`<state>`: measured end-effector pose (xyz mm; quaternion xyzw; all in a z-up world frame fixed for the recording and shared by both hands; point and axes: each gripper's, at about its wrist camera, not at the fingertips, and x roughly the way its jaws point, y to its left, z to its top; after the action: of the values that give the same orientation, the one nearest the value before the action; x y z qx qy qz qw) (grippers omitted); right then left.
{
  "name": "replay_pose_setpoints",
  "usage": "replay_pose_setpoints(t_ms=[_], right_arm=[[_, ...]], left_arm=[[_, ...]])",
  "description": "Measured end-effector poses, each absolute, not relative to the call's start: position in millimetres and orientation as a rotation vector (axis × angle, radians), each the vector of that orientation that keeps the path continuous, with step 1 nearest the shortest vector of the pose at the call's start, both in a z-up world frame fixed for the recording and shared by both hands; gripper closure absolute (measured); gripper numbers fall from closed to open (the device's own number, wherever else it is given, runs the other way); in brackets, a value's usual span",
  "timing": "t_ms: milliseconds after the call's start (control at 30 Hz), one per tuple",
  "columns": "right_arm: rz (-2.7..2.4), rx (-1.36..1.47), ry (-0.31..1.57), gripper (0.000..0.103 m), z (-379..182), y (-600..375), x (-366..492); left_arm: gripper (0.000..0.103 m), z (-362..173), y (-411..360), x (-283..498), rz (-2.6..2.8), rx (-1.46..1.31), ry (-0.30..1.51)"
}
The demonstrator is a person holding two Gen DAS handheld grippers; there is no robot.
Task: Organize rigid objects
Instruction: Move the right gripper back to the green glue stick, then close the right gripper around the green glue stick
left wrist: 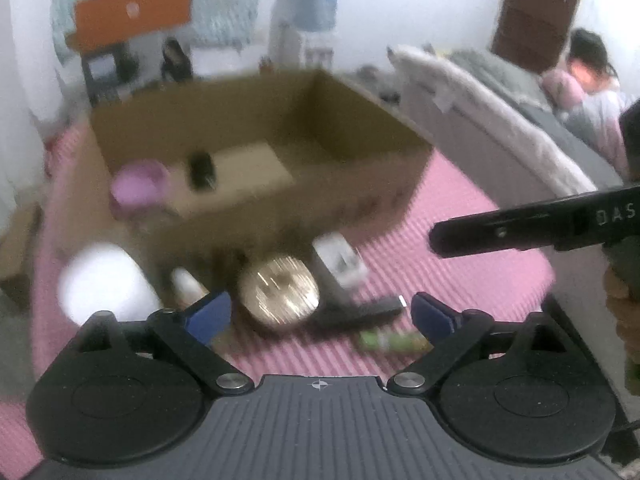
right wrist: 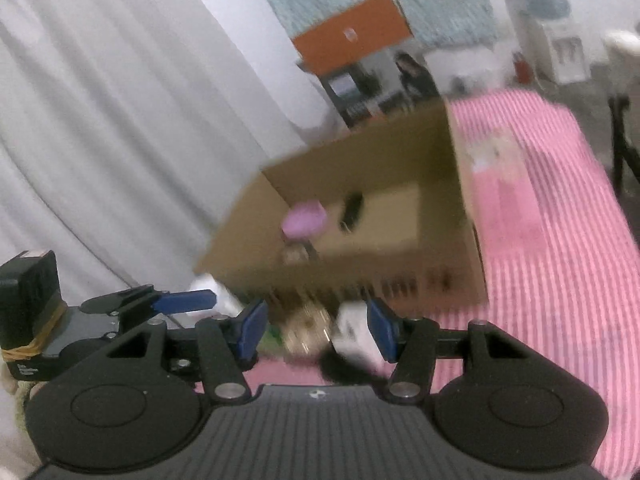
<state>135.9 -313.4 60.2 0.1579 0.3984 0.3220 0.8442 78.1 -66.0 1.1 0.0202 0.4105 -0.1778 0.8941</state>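
Observation:
An open cardboard box (left wrist: 360, 160) (right wrist: 460, 264) stands on a pink striped mat (left wrist: 460, 272). Inside it lie a pink cup (left wrist: 138, 184) (right wrist: 304, 218) and a small black object (left wrist: 202, 168) (right wrist: 352, 208). In front of the box lie a round gold tin (left wrist: 280, 290) (right wrist: 306, 330), a white boxy object (left wrist: 340, 260) (right wrist: 354, 334), a black remote-like bar (left wrist: 360, 310), a green packet (left wrist: 390, 340), a white round object (left wrist: 104, 284) and a small bottle (left wrist: 186, 284). My left gripper (left wrist: 320, 314) is open above the tin. My right gripper (right wrist: 316, 330) is open over the tin and white object.
A bed with grey and white bedding (left wrist: 500, 128) runs along the right, with a person (left wrist: 588, 76) on it. White curtains (right wrist: 120, 140) hang at the left. An orange panel (left wrist: 132, 8) and a water dispenser (left wrist: 312, 20) stand at the back.

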Motion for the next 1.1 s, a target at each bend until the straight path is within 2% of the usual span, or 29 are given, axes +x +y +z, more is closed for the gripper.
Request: replay_pose_setpoints(t_ms=[67,133,267,333,433,533,700,967,1100], right_arm=[[0.668,0.332,0.894,0.047,42.8,-313.7,133.0],[0.647,0.327,0.951,0.053,24.3,-313.3,134.1],[0.633,0.307,1.038,0.058,-3.8,-311.1,131.2],[0.631,0.305,1.067,0.064,-13.0,-310.4,131.7],[0.635,0.313,1.122,0.074,-25.9,-306.2,131.7],[0.652,0.328,1.145,0.075,-28.7,-300.8,130.4],[0.692,0.346,1.182,0.075,-29.1,-290.2,124.6],[0.701,0.302,1.182,0.076,-29.1,-271.1,124.0],[0.690,0.311,1.196,0.082,-33.0,-268.1,128.8]], left_arm=[[0.012,-14.7,-74.0,78.1,-0.375,0.048,0.888],[0.021,-26.2,-79.3,75.1,-0.401,0.046,0.917],[0.032,-41.2,-85.9,74.1,-0.448,0.033,0.966],[0.042,-46.0,-88.1,74.6,-0.467,0.026,0.984],[0.046,-48.5,-90.0,72.9,-0.488,0.020,0.988],[0.051,-49.5,-89.3,70.5,-0.507,0.008,0.988],[0.056,-50.7,-78.6,65.5,-0.506,-0.010,0.992],[0.058,-50.0,-72.2,62.9,-0.506,-0.027,0.991],[0.057,-47.5,-69.9,60.7,-0.504,-0.034,1.001]])
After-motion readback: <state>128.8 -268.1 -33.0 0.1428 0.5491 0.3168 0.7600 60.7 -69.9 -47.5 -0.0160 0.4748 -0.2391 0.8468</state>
